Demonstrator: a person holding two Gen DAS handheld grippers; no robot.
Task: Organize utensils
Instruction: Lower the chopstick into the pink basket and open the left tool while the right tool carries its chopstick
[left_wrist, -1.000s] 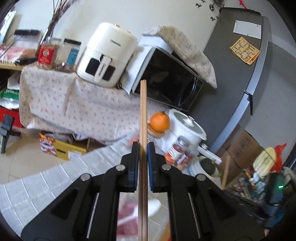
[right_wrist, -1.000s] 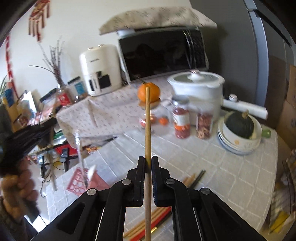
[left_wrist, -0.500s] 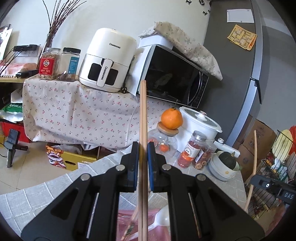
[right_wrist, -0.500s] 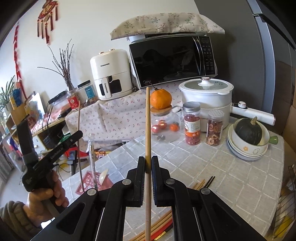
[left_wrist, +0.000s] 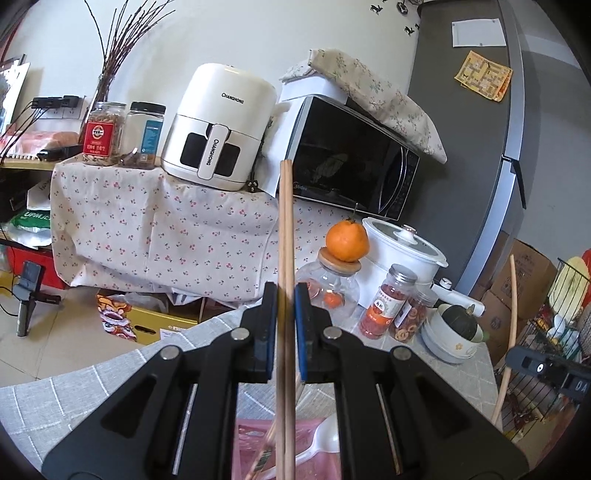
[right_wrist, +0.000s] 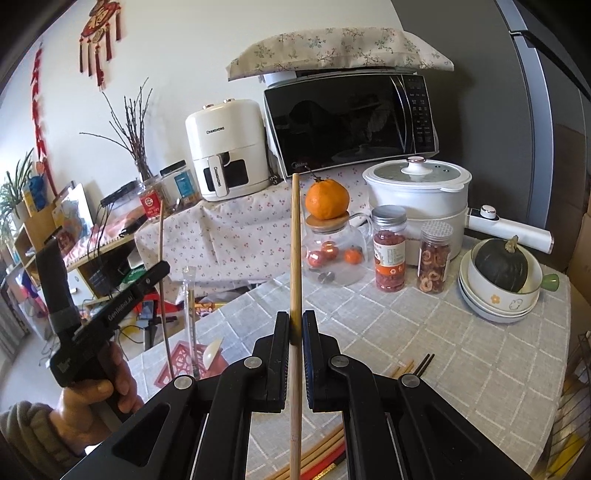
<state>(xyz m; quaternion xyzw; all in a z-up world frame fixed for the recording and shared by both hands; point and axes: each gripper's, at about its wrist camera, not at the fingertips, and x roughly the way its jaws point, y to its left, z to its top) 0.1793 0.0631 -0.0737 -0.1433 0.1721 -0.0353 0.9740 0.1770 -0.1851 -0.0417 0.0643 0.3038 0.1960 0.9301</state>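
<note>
My left gripper (left_wrist: 285, 325) is shut on a bare wooden chopstick (left_wrist: 286, 229) that stands upright between its blue pads. Under it lies a pink basket (left_wrist: 251, 435) holding a white spoon (left_wrist: 327, 437) and another chopstick. My right gripper (right_wrist: 295, 332) is shut on a second wooden chopstick (right_wrist: 295, 251), also upright, above the checked tablecloth (right_wrist: 461, 354). In the right wrist view a hand holds the left gripper (right_wrist: 160, 267) at the left, over the basket (right_wrist: 177, 363) and spoon (right_wrist: 212, 354). Loose chopsticks (right_wrist: 412, 367) lie on the cloth beneath the right gripper.
At the table's far side stand a glass jar with an orange on top (right_wrist: 327, 199), two snack jars (right_wrist: 388, 251), a white cooker (right_wrist: 417, 192) and stacked bowls with a squash (right_wrist: 500, 266). Behind are an air fryer (left_wrist: 218, 125) and microwave (left_wrist: 354, 158). A wire rack (left_wrist: 554, 332) stands right.
The left gripper has sunk and rolled level, still holding its chopstick above the basket. In the right wrist view it has come closer from the left. The right gripper has stayed about where it was.
</note>
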